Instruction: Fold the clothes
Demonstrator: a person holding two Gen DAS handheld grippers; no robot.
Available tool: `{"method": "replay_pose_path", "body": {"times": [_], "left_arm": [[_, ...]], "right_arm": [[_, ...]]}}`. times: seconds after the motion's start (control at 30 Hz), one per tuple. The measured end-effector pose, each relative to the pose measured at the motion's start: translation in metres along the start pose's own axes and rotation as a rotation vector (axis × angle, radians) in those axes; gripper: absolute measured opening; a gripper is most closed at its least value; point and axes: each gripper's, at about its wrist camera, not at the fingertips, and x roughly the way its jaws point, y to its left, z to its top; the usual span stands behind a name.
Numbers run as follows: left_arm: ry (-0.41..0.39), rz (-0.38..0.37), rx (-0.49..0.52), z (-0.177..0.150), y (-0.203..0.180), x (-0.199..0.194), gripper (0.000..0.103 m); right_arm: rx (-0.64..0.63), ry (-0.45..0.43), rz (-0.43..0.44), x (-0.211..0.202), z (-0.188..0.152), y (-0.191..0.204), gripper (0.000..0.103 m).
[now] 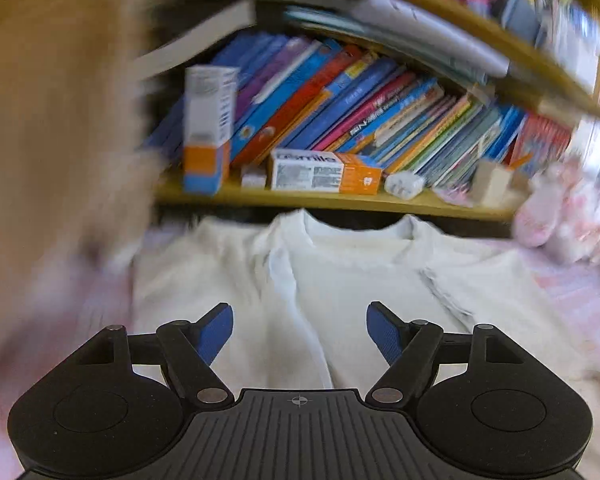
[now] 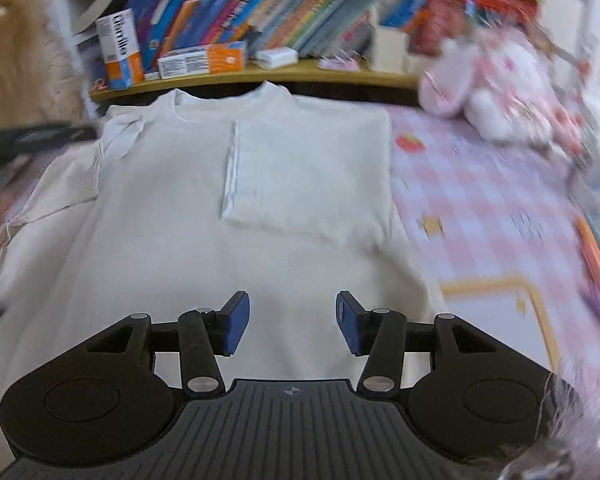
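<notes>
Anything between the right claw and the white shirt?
Nothing visible. The right claw is open right over the white shirt, with only bare fabric between its fingers. The left claw is open over it too.

Soft, even daylight; heavy motion blur and fisheye warping smear both views' edges.

T-shirt (image 2: 204,216): plain white.
Bedcover (image 2: 480,184): pink and white check.
My left gripper (image 1: 300,332): black, blue pads.
My right gripper (image 2: 293,322): black, blue pads.
Boxes (image 1: 324,172): white and orange.
Books (image 1: 380,116): blue, red, pink, purple.
Plush toy (image 2: 496,88): pink and white.
Shelf (image 2: 260,76): yellowish wood.
</notes>
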Motion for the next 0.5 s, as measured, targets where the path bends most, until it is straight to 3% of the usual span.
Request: {"method": "replay_pose_path", "body": {"times": [0.03,0.1,0.13,0.17,0.27,0.33,0.43,0.5], "left_arm": [[0.025,0.036,0.025,0.005,-0.007,0.015,0.069],[0.069,0.081,0.061,0.007,-0.017,0.038,0.044],[0.091,0.088,0.070,0.006,-0.020,0.044,0.011],[0.114,0.094,0.079,0.004,-0.023,0.050,0.002],[0.132,-0.003,0.165,-0.003,-0.040,0.047,0.004],[0.147,-0.030,0.284,-0.010,-0.051,0.047,0.013],[0.176,-0.040,0.225,-0.005,-0.040,0.040,0.018],[0.174,-0.080,0.099,0.002,-0.018,0.022,0.028]], "right_arm": [[0.006,-0.005,-0.008,-0.006,-0.008,0.002,0.048],[-0.012,-0.017,-0.031,-0.017,-0.020,0.007,0.056],[-0.034,-0.022,-0.046,-0.022,-0.025,0.010,0.058],[-0.064,-0.023,-0.066,-0.026,-0.031,0.012,0.060],[-0.111,-0.014,-0.114,-0.035,-0.044,0.012,0.061],[-0.087,-0.006,-0.114,-0.036,-0.047,0.006,0.061],[-0.047,0.001,-0.107,-0.037,-0.047,-0.004,0.062],[-0.019,0.001,-0.093,-0.039,-0.044,-0.010,0.065]]}}
